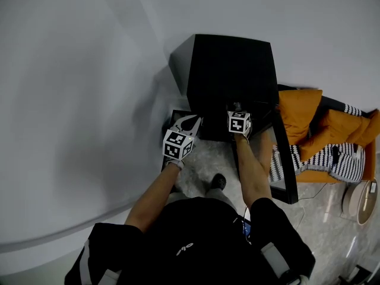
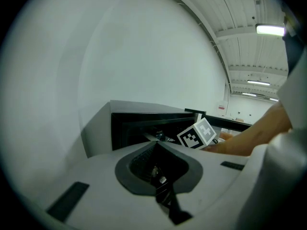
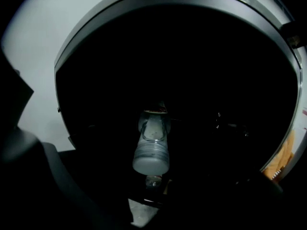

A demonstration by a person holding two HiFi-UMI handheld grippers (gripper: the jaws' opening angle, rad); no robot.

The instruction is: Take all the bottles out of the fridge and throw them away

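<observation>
Retrieval is the step we judge to be in hand, with nothing lifted out so far. Nearest to us, the left gripper (image 1: pixel 191 123) hangs by the left edge of the fridge's open front, its jaws clenched flat together on nothing, so for now it is a spare hand. A little further in, the right gripper (image 1: pixel 237 109) reaches past the front edge of the fridge (image 1: pixel 231 58), whose door (image 1: pixel 286 165) stands swung out to our right. Its own view looks into the dark cabinet, where its jaws stand released, shadowy shapes at either side that press on nothing. Deeper in, straight ahead of them, a clear plastic bottle (image 3: pixel 151 145) lies on its side, one end towards us and the other pointing away into the gloom (the cabinet is so dark that we cannot say whether more bottles sit behind or beside it). As far as we can tell, the bottle is lined up with the gap between the jaws but untouched. The next move, as we read it, calls for the right gripper to go forward until the bottle's near end sits between the pads. It must then close firmly enough that the rounded, slippery plastic does not roll away, and draw back clear of the fridge. After that we need somewhere to throw it, and no bin shows in any view. Beyond the fridge we see only a plain wall (image 1: pixel 89 70) and, off to the right, orange cushions (image 1: pixel 309 120).
</observation>
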